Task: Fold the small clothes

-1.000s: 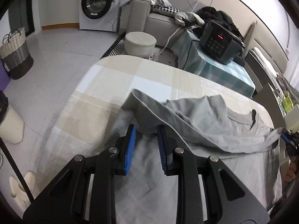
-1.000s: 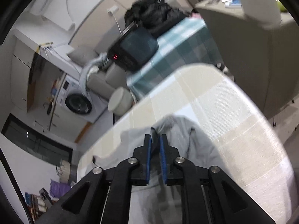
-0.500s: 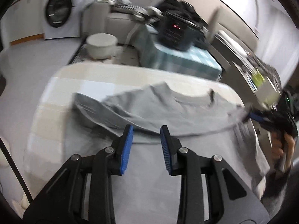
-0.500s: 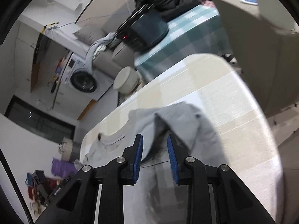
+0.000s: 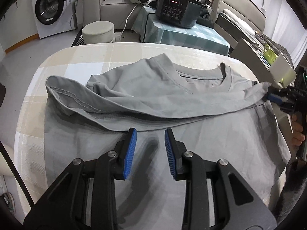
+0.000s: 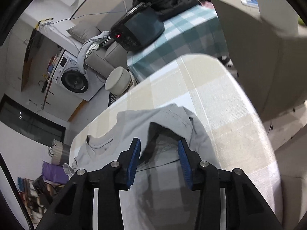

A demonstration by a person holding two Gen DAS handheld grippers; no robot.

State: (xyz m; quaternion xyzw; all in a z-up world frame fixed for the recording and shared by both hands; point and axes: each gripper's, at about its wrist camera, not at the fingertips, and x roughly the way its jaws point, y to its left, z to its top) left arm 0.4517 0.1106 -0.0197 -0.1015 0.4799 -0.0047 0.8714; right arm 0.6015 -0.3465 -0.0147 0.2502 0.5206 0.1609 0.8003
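Since releasing, both hand-held grippers (image 5: 150,132) (image 6: 158,143) gape empty over the grey shirt (image 5: 172,88), collar away, fold running left-right.

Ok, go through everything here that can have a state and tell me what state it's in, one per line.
Grey T-shirt: flat on the table, lower part folded up over the chest, collar still showing.
Left tongs: open, nothing between the pads.
Right tongs: opening, cloth between the pads but not pinched.
Washing machine: door closed.
Black cooker: lid shut, red display lit.
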